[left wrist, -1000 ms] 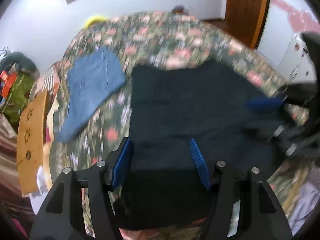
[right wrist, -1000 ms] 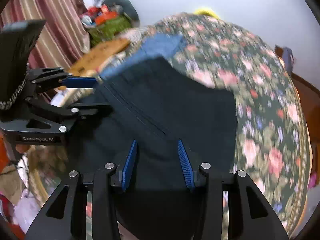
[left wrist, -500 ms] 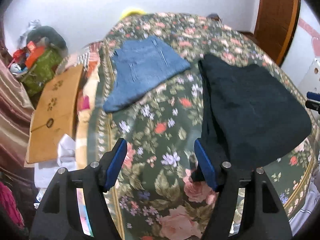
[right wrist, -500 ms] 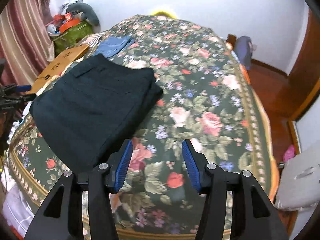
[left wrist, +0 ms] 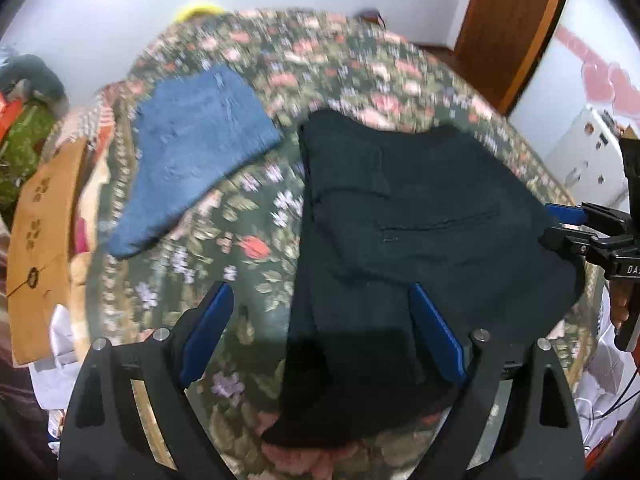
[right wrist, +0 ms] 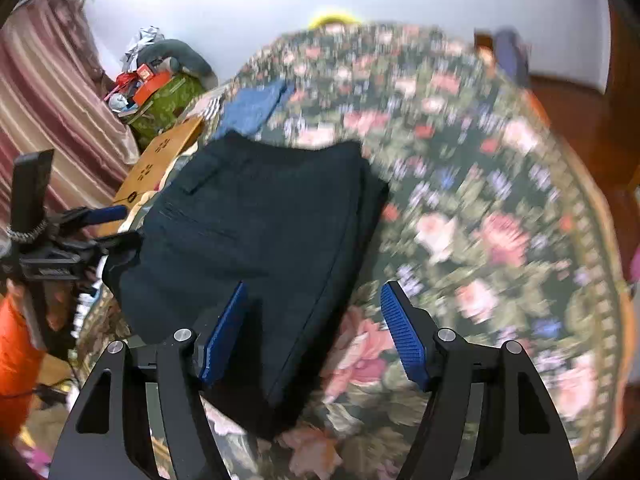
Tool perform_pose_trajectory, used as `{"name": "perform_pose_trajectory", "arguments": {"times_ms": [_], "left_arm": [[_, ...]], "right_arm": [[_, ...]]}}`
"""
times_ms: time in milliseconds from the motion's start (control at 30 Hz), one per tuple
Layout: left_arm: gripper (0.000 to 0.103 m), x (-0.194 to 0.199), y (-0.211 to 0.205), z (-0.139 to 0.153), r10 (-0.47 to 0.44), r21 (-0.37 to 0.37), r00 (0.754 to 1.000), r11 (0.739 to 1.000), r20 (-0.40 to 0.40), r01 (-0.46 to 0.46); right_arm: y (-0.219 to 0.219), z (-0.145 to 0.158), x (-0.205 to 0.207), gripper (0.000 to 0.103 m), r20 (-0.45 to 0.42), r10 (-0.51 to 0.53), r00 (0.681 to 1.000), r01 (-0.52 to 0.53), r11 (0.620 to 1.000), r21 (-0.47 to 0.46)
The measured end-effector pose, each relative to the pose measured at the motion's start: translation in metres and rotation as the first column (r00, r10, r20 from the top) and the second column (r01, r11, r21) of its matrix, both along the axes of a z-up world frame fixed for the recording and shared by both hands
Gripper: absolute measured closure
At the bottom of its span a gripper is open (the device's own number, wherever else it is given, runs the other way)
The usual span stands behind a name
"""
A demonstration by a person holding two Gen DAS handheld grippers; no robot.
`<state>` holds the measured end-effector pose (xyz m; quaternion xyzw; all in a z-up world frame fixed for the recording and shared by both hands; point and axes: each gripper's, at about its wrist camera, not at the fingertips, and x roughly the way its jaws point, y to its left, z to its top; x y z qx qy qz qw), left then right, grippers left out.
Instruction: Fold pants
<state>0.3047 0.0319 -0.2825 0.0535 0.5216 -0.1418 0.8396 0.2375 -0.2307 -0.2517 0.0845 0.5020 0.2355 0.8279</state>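
Clearly, the dark pants (left wrist: 420, 220) are laid folded on the floral bedspread (left wrist: 224, 248), with folded blue jeans (left wrist: 192, 152) lying apart beyond them. The left gripper (left wrist: 320, 332) and the right gripper (right wrist: 312, 328) are held over the pants' near edges, jaws apart and opening; through the blur, no cloth appears to be pinched.

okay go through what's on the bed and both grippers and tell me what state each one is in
Black pants: folded, lying flat on bedspread.
Blue jeans: folded, lying apart from the black pants.
Left gripper: jaws opening, gripping nothing.
Right gripper: jaws opening, gripping nothing.
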Motion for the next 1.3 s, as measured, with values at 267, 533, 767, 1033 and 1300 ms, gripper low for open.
{"name": "perform_pose_trajectory", "arguments": {"times_ms": [267,533,767,1033,1300], "left_arm": [[0.002,0.03,-0.004,-0.031,0.016,-0.131,0.989,0.991,-0.148,-0.036],[0.025,0.046,-0.019,-0.029,-0.027,-0.225,0.978,0.974,-0.208,-0.021],[0.045,0.034,-0.027,-0.019,-0.06,-0.205,0.979,0.979,-0.196,0.019],[0.069,-0.019,-0.038,0.006,-0.101,-0.144,0.992,0.986,-0.08,0.088],[0.073,-0.031,-0.026,0.055,-0.033,-0.171,0.998,0.984,0.047,0.041]], "right_arm": [[0.004,-0.03,0.028,0.021,-0.124,0.043,0.991,-0.028,0.992,0.123],[0.018,-0.026,0.038,0.026,-0.101,0.13,0.986,-0.117,0.986,0.123],[0.017,-0.017,0.031,0.052,-0.091,0.184,0.979,-0.172,0.977,0.127],[0.019,0.013,0.003,0.073,-0.003,0.201,0.98,-0.2,0.974,0.103],[0.035,0.063,-0.004,0.075,0.133,0.212,0.968,-0.221,0.974,0.053]]}}
